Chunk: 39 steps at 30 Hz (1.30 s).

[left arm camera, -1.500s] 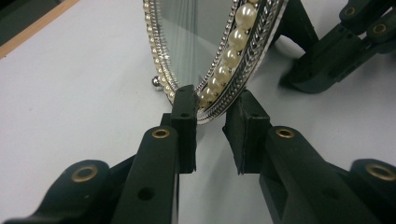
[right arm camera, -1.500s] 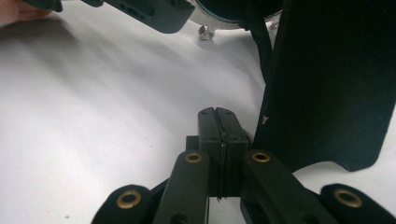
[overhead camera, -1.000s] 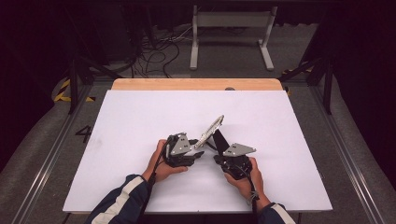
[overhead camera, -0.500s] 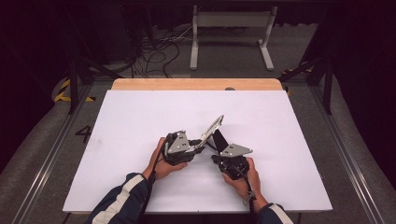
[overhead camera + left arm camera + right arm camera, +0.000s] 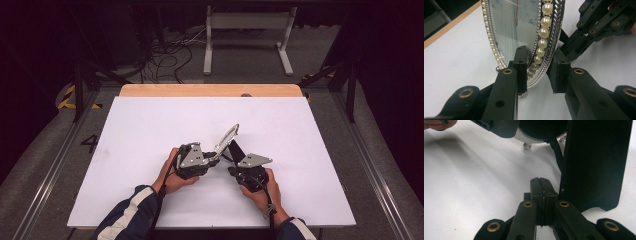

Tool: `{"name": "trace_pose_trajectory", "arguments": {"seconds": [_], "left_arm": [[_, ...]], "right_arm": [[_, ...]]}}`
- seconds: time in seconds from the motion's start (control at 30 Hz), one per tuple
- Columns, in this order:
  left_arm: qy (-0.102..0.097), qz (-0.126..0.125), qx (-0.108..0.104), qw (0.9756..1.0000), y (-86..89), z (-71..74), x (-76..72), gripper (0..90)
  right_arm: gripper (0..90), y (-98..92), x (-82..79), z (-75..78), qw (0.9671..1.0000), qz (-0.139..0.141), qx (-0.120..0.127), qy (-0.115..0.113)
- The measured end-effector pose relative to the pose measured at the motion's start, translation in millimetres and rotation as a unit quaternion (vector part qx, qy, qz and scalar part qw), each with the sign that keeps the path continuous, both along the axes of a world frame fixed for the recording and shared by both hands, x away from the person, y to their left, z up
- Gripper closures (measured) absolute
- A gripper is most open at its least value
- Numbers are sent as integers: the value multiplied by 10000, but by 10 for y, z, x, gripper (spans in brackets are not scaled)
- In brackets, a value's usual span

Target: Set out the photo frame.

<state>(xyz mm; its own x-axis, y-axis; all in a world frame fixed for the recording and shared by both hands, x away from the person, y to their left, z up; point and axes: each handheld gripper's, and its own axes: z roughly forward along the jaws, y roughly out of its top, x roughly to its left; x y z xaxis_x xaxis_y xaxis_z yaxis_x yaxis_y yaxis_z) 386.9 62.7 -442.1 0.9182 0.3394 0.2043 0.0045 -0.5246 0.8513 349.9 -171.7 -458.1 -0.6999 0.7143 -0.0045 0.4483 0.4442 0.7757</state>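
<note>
Your left gripper [image 5: 537,75] has just been closing on the oval silver pearl-rimmed picture frame [image 5: 524,30], pads straddling its rim; right gripper [image 5: 543,192] fully closed, empty, beside the black stand [image 5: 596,162].

Oval picture frame [image 5: 524,32], silver rim set with pearls. Stands tilted on white table [image 5: 150,125], propped by black back stand [image 5: 596,165].

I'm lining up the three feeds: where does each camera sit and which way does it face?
High view: above the person's side, looking forward and down on the table; forearms, both hands show.
Left gripper view: rides the left gripper, facing the pearl-rimmed picture frame.
Right gripper view: rides the shut right gripper, beside the frame's black stand.
Shared: frame, white tabletop.
</note>
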Motion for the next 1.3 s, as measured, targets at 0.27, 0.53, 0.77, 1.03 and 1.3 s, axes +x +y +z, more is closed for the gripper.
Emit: {"name": "trace_pose_trajectory", "arguments": {"seconds": [0.27,0.53,0.77,1.03,1.3], "left_arm": [[-77,110,124,9998,-40,17,-66,713],[3,146,45,9999,-72,4,-69,698],[74,174,-8,9998,-99,-7,-62,688],[116,148,-87,9998,-128,-16,-44,680],[120,145,-91,9998,-155,-17,-40,673]], "right_arm": [[900,-46,34,1,10000,36,36,64],[900,-120,95,-7,9999,56,39,137],[900,-175,135,-13,9999,-51,-6,139],[900,-228,192,-29,9997,-166,31,185],[900,-244,227,-29,9993,-292,25,227]]}}
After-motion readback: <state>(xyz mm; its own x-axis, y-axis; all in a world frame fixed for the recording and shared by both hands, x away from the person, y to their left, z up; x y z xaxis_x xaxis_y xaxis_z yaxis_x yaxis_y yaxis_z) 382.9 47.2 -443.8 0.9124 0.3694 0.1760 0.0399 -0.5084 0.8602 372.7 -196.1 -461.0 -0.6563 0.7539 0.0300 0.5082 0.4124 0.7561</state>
